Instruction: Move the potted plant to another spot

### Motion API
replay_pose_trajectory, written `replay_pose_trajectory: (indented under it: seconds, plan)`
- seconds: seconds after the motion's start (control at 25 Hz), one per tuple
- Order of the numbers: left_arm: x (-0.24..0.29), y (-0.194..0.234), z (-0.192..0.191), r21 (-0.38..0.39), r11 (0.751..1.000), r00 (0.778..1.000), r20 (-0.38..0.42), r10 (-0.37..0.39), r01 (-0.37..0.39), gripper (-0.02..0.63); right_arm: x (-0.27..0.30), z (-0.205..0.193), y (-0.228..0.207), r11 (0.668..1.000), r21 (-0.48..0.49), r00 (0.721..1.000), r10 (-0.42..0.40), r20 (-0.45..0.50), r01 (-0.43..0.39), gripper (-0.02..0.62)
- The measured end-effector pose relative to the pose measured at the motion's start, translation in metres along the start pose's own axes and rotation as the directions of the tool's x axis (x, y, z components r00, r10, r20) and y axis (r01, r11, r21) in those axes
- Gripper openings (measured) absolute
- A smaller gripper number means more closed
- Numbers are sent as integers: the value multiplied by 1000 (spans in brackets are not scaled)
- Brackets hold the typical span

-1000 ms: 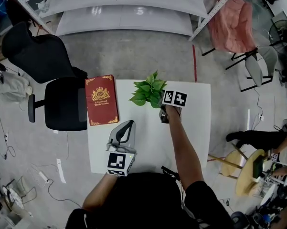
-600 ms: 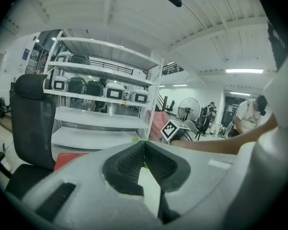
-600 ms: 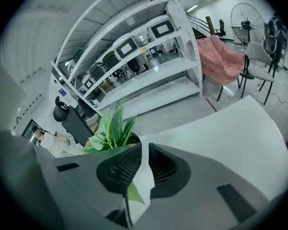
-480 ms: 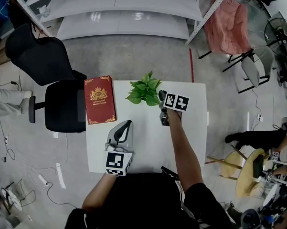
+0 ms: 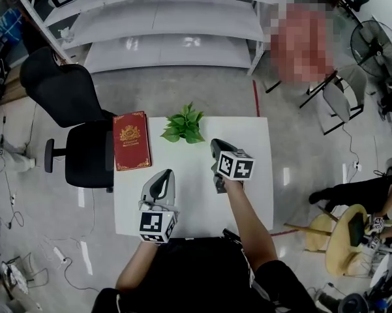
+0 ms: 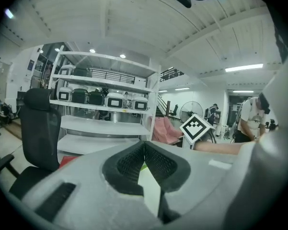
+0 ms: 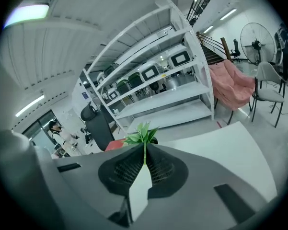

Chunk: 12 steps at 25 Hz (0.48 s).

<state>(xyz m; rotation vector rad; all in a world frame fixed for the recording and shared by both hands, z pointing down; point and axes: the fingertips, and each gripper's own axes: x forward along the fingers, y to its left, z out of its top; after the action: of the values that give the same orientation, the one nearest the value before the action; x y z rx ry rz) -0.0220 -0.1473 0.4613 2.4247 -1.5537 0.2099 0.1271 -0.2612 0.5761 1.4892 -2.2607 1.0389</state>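
Right claw [image 5: 215,145] back from upright plant [image 5: 183,125]

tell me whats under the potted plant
The potted plant stands on the white table, at its far edge. From above, the leaves cover the pot and the tabletop beneath it.

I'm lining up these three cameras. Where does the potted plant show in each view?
Head view: potted plant at the table's far edge.
Left gripper view: only a green sliver at centre, probably it.
Right gripper view: centre, leaves upright.
Shared landmark: the white shelving rack behind it.
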Motion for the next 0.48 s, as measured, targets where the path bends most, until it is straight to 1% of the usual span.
replay_pose_trajectory:
  seconds: [0.12,0.32,0.48]
  plan:
    - [-15,-17,5,1,999,999,18,34,-34,17,-36,-1,12,998,-52,999,33,36,-31,20]
    - [-39,-41,8,11,996,995,43,88,-88,17,-93,-5,33,982,-182,991,68,115,-46,14]
    - [-53,-58,10,7,996,994,56,93,-94,17,-132,-12,54,964,-258,981,105,163,-60,12]
